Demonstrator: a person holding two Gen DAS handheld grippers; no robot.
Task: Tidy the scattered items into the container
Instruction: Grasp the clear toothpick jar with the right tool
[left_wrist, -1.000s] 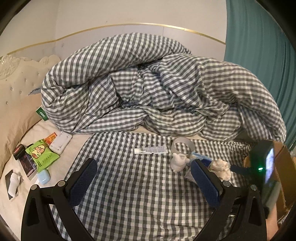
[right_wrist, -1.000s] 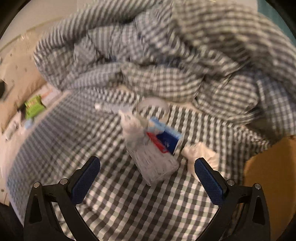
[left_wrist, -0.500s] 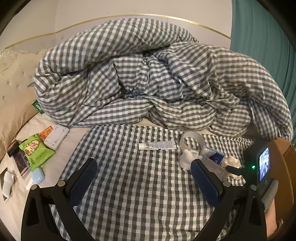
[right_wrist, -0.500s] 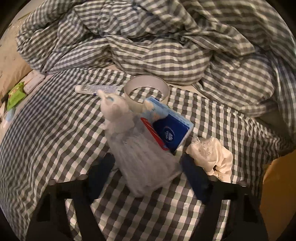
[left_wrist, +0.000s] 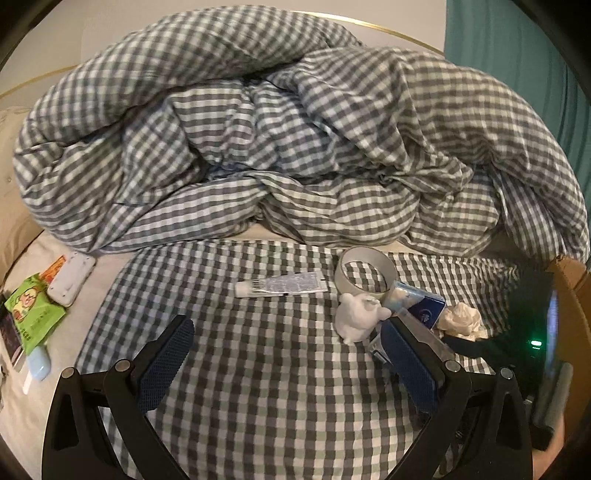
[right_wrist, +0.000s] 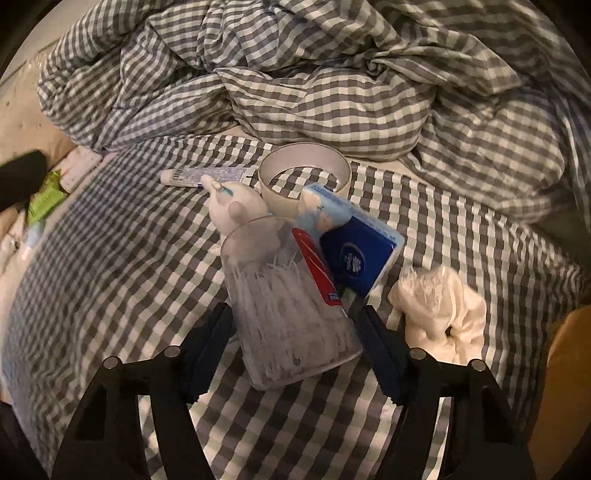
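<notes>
Jaws of right gripper (right_wrist: 295, 332) around clear ribbed plastic box (right_wrist: 291, 306).

The left gripper (left_wrist: 290, 363) hangs low over the bed with its two blue-padded fingers (left_wrist: 166, 358) spread wide apart, and nothing sits between them. The right gripper (right_wrist: 295, 341) is down low too, off to the left one's right side, and its black body shows at the edge of the left camera's view. Its fingers (right_wrist: 380, 354) stand one on each side of a clear box (right_wrist: 291, 306), close against its walls.
</notes>
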